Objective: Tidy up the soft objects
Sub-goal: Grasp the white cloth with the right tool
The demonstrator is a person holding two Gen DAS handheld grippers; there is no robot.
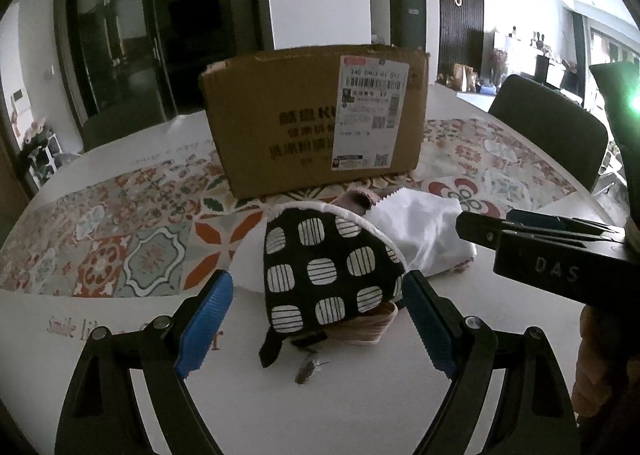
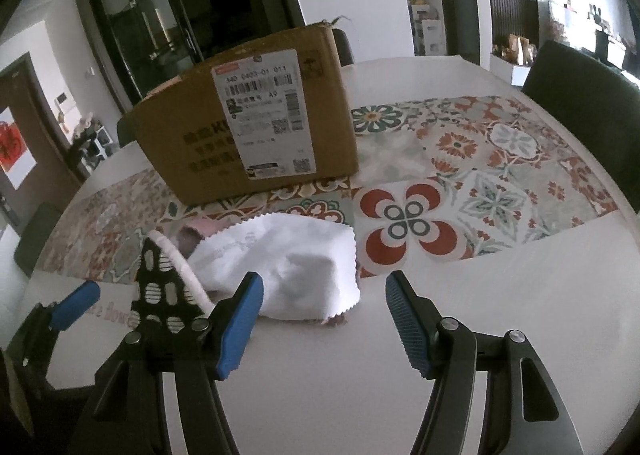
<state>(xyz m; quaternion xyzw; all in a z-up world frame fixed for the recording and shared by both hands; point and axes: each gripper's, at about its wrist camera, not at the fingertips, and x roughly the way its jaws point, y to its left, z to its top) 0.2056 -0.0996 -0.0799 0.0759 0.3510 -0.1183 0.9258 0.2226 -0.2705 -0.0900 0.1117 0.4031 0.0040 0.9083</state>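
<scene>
Two tools over one white table (image 2: 500, 295), which has a patterned tile-print runner (image 2: 500, 171) laid across it. Biggest thing on it is a brown cardboard box (image 1: 280, 127) with a shipping label (image 1: 370, 111) on the near face, sitting on the runner toward the back.

Just in front of the box there's a small pile of soft stuff. A white cloth (image 2: 296, 267) with a zigzag-cut edge lies crumpled on the right side, partly on the runner. Touching it on the left is a black fabric piece with white striped squares (image 1: 324, 271) and a white trim edge. Some pinkish fabric (image 1: 360, 201) pokes out behind them and another pinkish bit (image 1: 368, 325) under the black one.

The left tool (image 1: 316, 319) has its blue pads spread wide either side of the black piece, holding nothing. The right tool (image 2: 324, 323) is partway open in front of the white cloth, also empty-handed, pads not touching it.
</scene>
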